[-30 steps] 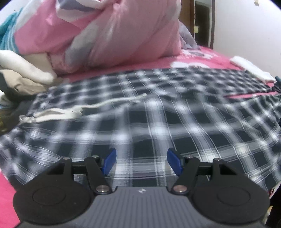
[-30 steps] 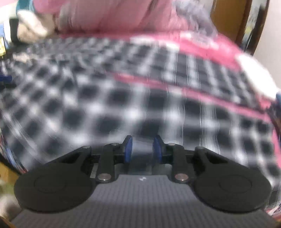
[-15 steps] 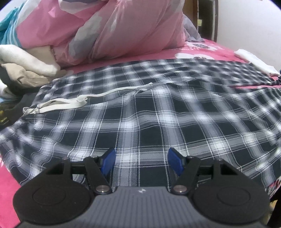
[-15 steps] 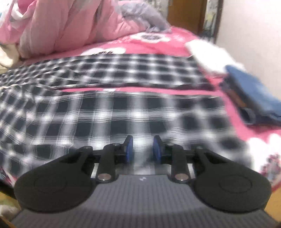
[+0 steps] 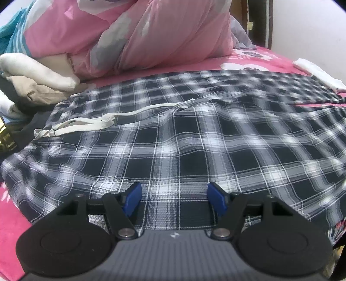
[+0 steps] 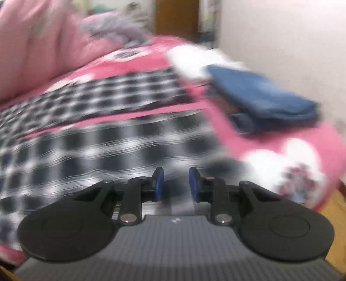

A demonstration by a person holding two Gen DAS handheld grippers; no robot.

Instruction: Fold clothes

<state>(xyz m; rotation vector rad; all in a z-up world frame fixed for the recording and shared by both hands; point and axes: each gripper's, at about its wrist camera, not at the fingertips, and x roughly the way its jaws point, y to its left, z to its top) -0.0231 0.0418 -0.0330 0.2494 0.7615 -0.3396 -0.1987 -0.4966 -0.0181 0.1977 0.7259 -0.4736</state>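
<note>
Plaid trousers (image 5: 194,134), black and white, lie spread flat across the pink bedsheet (image 5: 13,218), waist end toward my left, legs running off to the right. White drawstring (image 5: 86,126) rests loose on top of the waistband area.

Left gripper (image 5: 174,200): I see its blue pads well apart, hovering just over the near edge of the trousers, nothing between them.

Right gripper (image 6: 175,184): pads stand a narrow gap apart, nothing clamped; the view is badly smeared. Beneath and ahead I make out the leg end of the trousers (image 6: 108,138) and the sheet's corner with a white flower print.

Surroundings, left view: pink and grey duvet (image 5: 140,36) heaped behind the trousers; white and beige clothes (image 5: 41,77) piled at far left, touching the duvet; a folded white item (image 5: 320,72) at far right, just beside a trouser leg.

Surroundings, right view: folded blue garment (image 6: 263,97) on the sheet, near the leg end; white cloth (image 6: 194,58) behind it. Wooden door (image 6: 177,19) beyond the bed.
</note>
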